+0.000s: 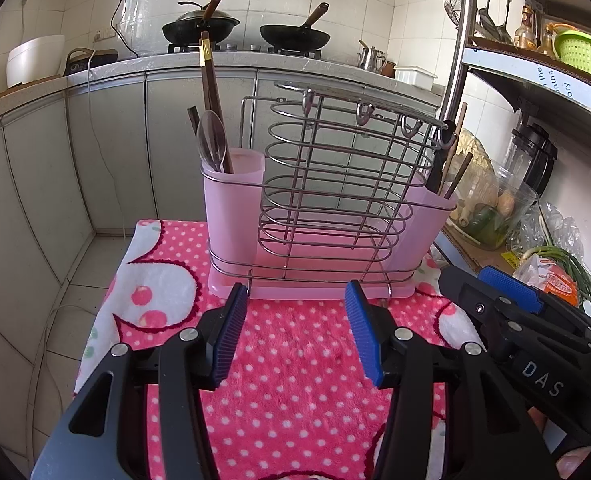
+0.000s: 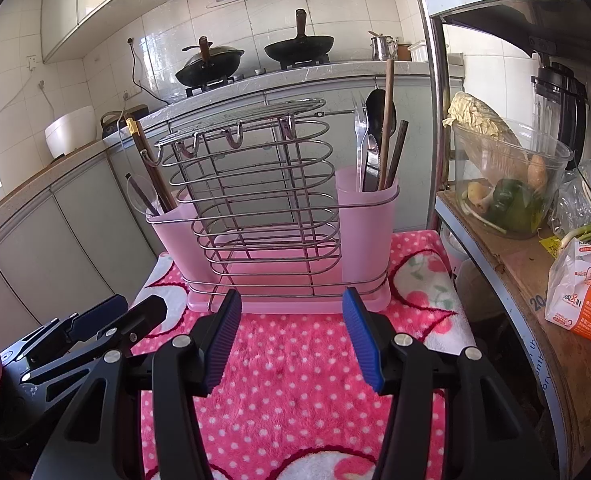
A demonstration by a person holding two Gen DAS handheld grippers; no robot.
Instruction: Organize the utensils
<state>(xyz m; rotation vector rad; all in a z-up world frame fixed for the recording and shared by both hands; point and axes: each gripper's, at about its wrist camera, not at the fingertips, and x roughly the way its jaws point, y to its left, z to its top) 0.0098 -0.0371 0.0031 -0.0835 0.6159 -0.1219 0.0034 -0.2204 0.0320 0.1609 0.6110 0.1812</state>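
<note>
A pink utensil rack (image 1: 231,216) with a wire frame (image 1: 335,184) stands on a pink dotted towel (image 1: 295,360). Its left cup (image 1: 235,192) holds a clear spoon (image 1: 211,140) and brown chopsticks (image 1: 209,92). Its right cup (image 2: 369,224) holds a fork (image 2: 360,140), a knife, a dark spoon (image 2: 377,116) and chopsticks (image 2: 387,120). My left gripper (image 1: 293,300) is open and empty just in front of the rack. My right gripper (image 2: 291,304) is open and empty beside it, also seen at the right of the left wrist view (image 1: 511,292).
A metal shelf unit (image 2: 435,120) stands at the right with a bowl of vegetables (image 2: 507,184), a blender (image 2: 559,96) and a carton (image 2: 583,300). Behind is a counter with two woks (image 1: 291,36) and a rice cooker (image 1: 35,60). The floor drops off left of the towel.
</note>
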